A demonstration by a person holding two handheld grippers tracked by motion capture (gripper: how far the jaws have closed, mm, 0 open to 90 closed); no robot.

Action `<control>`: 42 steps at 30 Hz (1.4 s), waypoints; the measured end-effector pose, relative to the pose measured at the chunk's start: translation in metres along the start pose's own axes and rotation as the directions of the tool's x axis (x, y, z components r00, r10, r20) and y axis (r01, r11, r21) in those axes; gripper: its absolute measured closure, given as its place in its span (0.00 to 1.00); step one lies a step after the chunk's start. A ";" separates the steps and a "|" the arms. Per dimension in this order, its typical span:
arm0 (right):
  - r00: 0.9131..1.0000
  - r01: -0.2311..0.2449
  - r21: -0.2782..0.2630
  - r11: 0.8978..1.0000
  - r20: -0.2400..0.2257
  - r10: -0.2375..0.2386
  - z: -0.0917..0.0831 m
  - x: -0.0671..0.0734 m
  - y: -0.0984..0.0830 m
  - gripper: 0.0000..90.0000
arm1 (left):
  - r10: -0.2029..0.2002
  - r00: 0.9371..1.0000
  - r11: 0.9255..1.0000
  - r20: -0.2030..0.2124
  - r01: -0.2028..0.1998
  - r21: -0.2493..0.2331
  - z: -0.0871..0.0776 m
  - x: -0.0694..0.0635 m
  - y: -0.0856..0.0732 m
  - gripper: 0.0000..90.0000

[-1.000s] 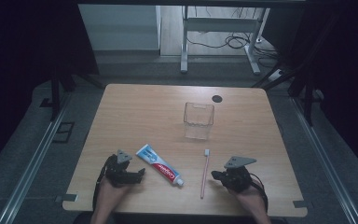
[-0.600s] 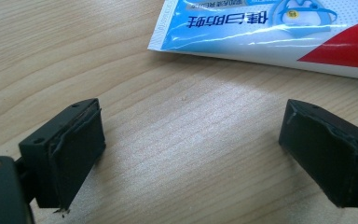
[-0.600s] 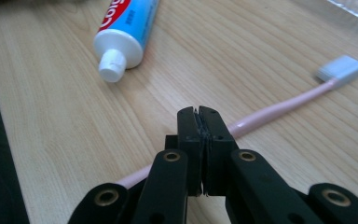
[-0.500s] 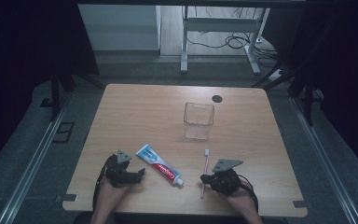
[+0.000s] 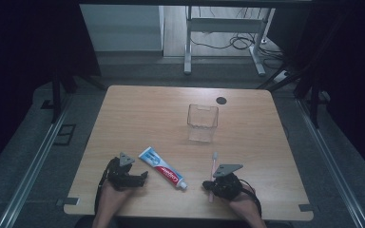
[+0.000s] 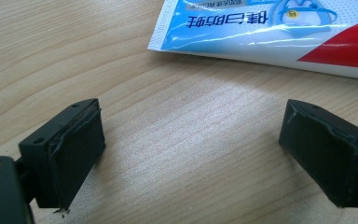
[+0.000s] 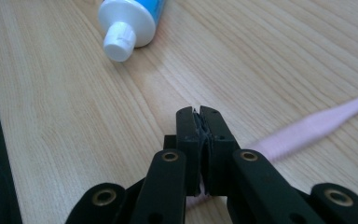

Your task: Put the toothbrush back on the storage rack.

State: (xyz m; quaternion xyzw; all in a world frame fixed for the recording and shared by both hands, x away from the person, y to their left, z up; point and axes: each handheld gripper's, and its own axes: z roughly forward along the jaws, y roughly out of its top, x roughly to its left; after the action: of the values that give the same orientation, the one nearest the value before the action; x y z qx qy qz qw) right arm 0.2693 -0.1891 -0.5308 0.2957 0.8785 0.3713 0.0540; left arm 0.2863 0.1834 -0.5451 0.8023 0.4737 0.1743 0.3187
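Note:
A white, blue and red toothpaste tube (image 5: 163, 173) lies on the wooden table (image 5: 147, 118) near its front edge, cap toward the right. A pink toothbrush (image 5: 213, 164) lies to its right, running front to back. Behind them stands a clear plastic cup (image 5: 202, 122). My left gripper (image 5: 142, 178) rests left of the tube, and its view shows it open (image 6: 191, 154) with bare wood between the jaws and the tube (image 6: 270, 28) just beyond. My right gripper (image 5: 208, 185) sits over the toothbrush's near end. Its jaws are shut together (image 7: 199, 116), and the handle (image 7: 317, 123) passes beneath them.
A small black round disc (image 5: 221, 100) sits near the table's far right edge. Metal rails run along the floor on both sides, and a desk frame with cables stands beyond the table. The tube's white cap (image 7: 120, 41) lies ahead of the right jaws.
My right gripper has shifted left and lower, from beside the toothbrush to over its near end. The left gripper and the objects stayed put.

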 end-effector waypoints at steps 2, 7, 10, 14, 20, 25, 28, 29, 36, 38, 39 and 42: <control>1.000 -0.004 -0.004 1.000 0.008 0.004 -0.003 -0.003 -0.001 0.96 | 0.000 1.000 1.000 0.000 0.000 0.000 0.000 0.000 0.000 0.07; 0.999 -0.028 -0.008 1.000 0.024 0.028 -0.009 -0.011 -0.006 0.96 | 0.000 1.000 1.000 0.000 0.000 0.000 0.000 0.000 0.000 0.07; 0.999 -0.035 -0.010 0.999 0.033 0.035 -0.012 -0.015 -0.008 0.96 | 0.000 1.000 1.000 0.000 0.000 0.000 0.000 0.000 0.000 0.07; 0.997 -0.053 -0.010 0.999 0.053 0.053 -0.017 -0.021 -0.012 0.96 | 0.000 1.000 1.000 0.000 0.000 0.000 0.000 0.000 0.000 0.07; 0.994 -0.078 -0.015 0.997 0.069 0.079 -0.023 -0.029 -0.016 0.96 | 0.000 1.000 1.000 0.000 0.000 0.000 0.000 0.000 0.000 0.07; 0.993 -0.087 -0.013 0.996 0.078 0.088 -0.025 -0.034 -0.018 0.96 | 0.000 1.000 1.000 0.000 0.000 0.000 0.000 0.000 0.000 0.07; 0.992 -0.097 -0.014 0.995 0.084 0.098 -0.028 -0.037 -0.020 0.95 | 0.001 1.000 1.000 0.000 -0.001 0.000 0.000 0.000 0.000 0.07; 0.991 -0.097 -0.016 0.995 0.091 0.098 -0.028 -0.038 -0.020 0.95 | 0.000 1.000 1.000 0.000 0.000 0.000 0.000 0.000 0.000 0.07; 0.988 -0.116 -0.010 0.993 0.099 0.116 -0.033 -0.046 -0.025 0.95 | 0.000 1.000 1.000 0.000 0.000 0.000 0.000 0.000 0.000 0.07; 0.989 -0.115 -0.006 0.993 0.096 0.115 -0.033 -0.046 -0.024 0.93 | 0.000 1.000 1.000 0.000 0.000 0.000 0.000 0.000 0.000 0.07; 0.989 -0.113 -0.003 0.994 0.095 0.113 -0.033 -0.045 -0.024 0.93 | 0.000 1.000 1.000 0.000 0.000 0.000 0.000 0.000 0.000 0.07; 0.990 -0.102 0.004 0.995 0.095 0.101 -0.033 -0.044 -0.022 0.88 | 0.000 1.000 1.000 0.000 0.000 0.000 0.000 0.000 0.000 0.07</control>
State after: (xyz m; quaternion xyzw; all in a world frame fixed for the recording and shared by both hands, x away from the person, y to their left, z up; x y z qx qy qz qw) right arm 0.2838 -0.2463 -0.5278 0.3575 0.8605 0.3551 0.0752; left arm 0.2863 0.1834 -0.5451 0.8024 0.4736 0.1743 0.3185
